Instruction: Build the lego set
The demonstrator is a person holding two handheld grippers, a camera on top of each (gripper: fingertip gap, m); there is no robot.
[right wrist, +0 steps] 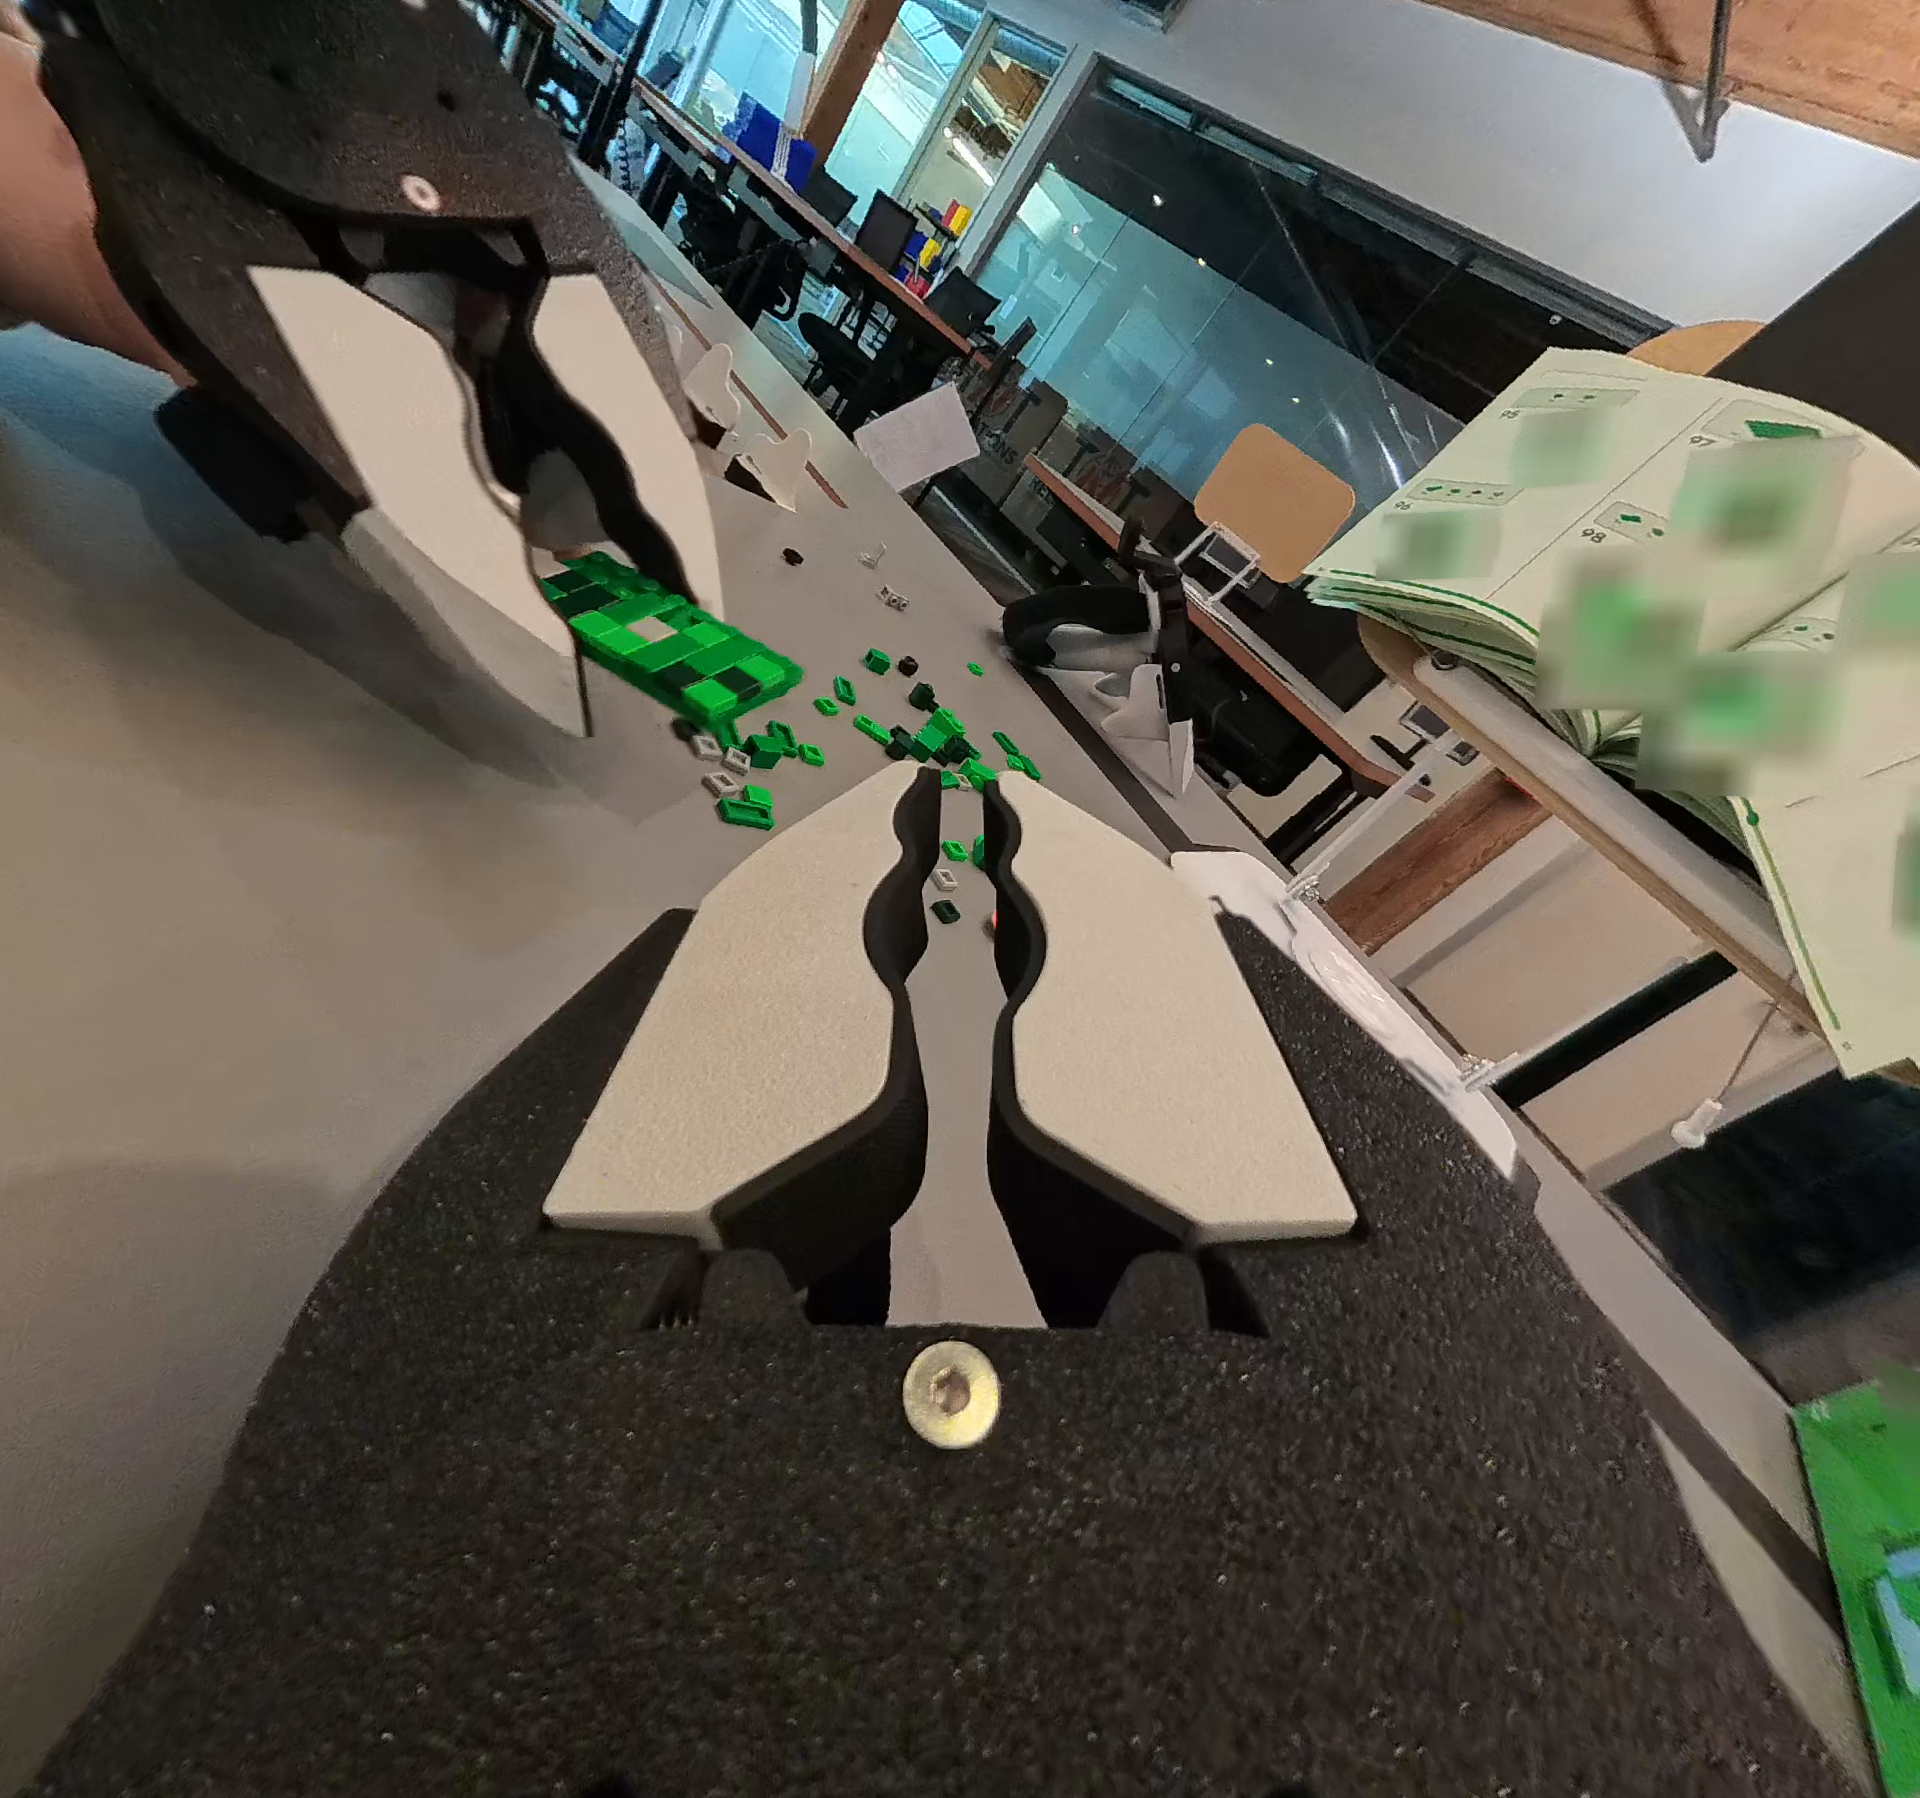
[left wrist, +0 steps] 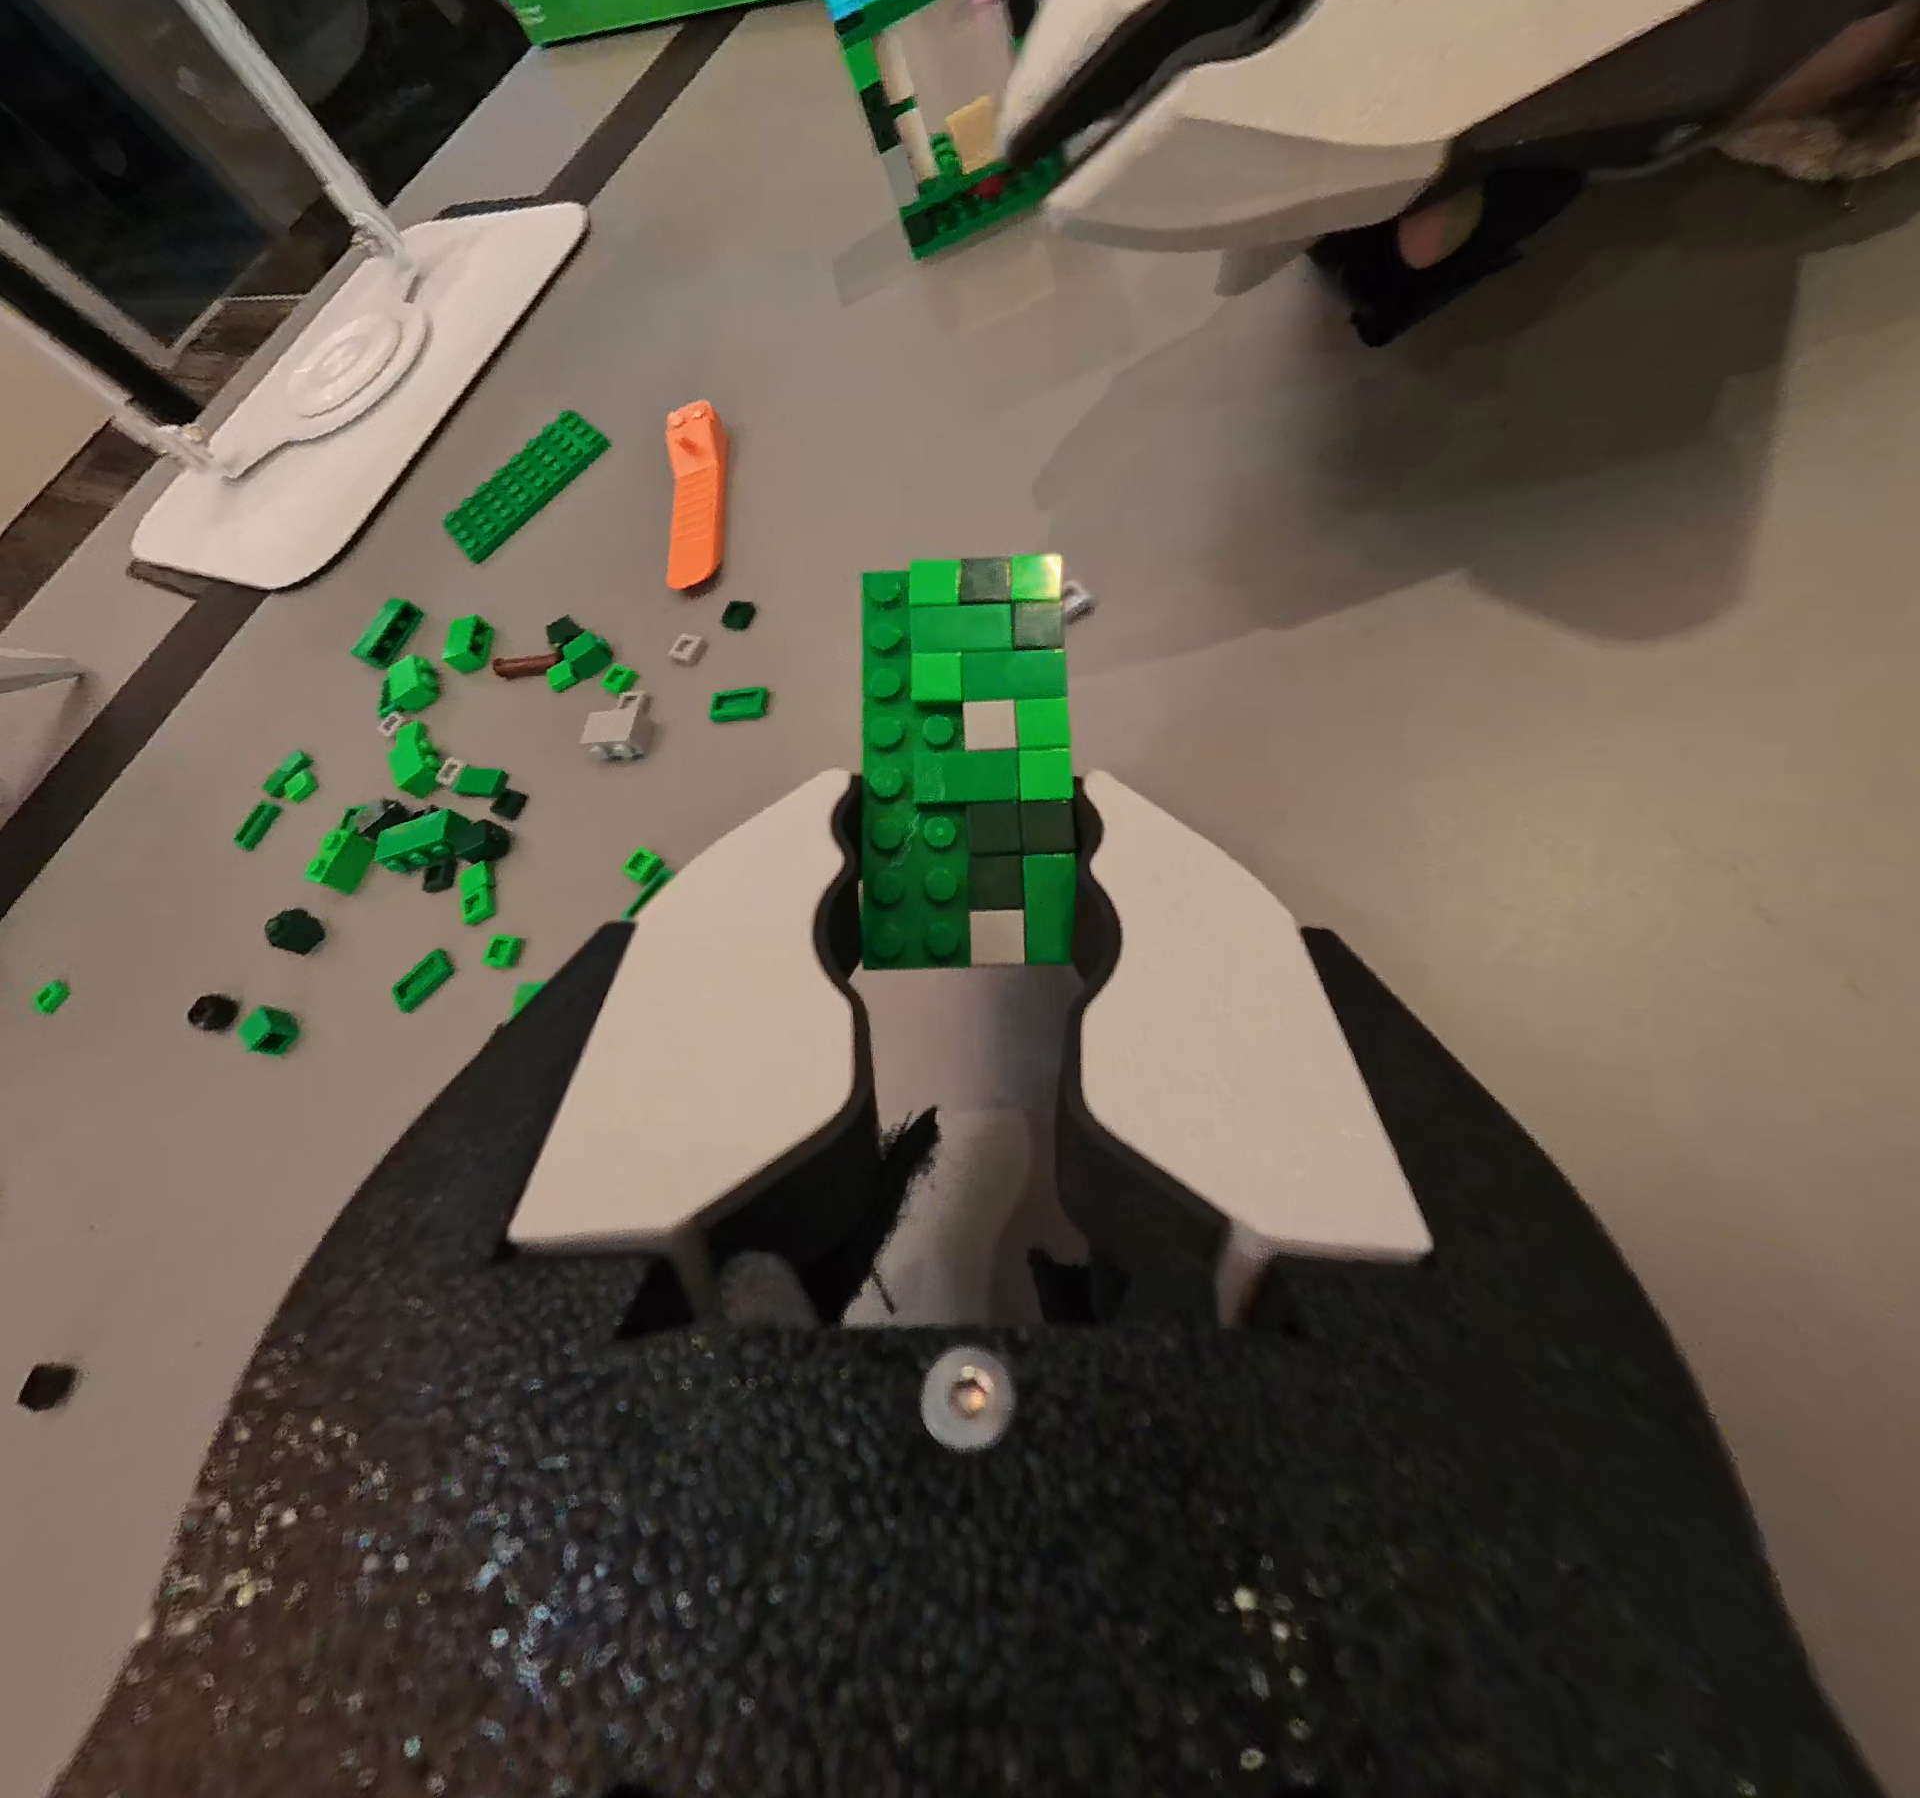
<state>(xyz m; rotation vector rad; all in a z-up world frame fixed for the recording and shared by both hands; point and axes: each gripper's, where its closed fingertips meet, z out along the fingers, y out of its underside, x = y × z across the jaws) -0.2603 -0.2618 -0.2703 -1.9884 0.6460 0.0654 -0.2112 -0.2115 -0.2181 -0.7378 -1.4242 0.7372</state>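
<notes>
wrist views close over table (left wrist: pixel 1351 813), sharing green panel (left wrist: pixel 966 761)

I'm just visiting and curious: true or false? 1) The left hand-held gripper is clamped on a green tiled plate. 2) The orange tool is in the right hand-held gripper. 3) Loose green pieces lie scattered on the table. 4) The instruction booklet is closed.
1) True: the left hand-held gripper has its jaws on both sides of the green tiled plate.
2) False: the orange tool lies on the table; the right hand-held gripper holds nothing.
3) True: loose green pieces lie left of the plate.
4) False: the instruction booklet lies open.
</notes>
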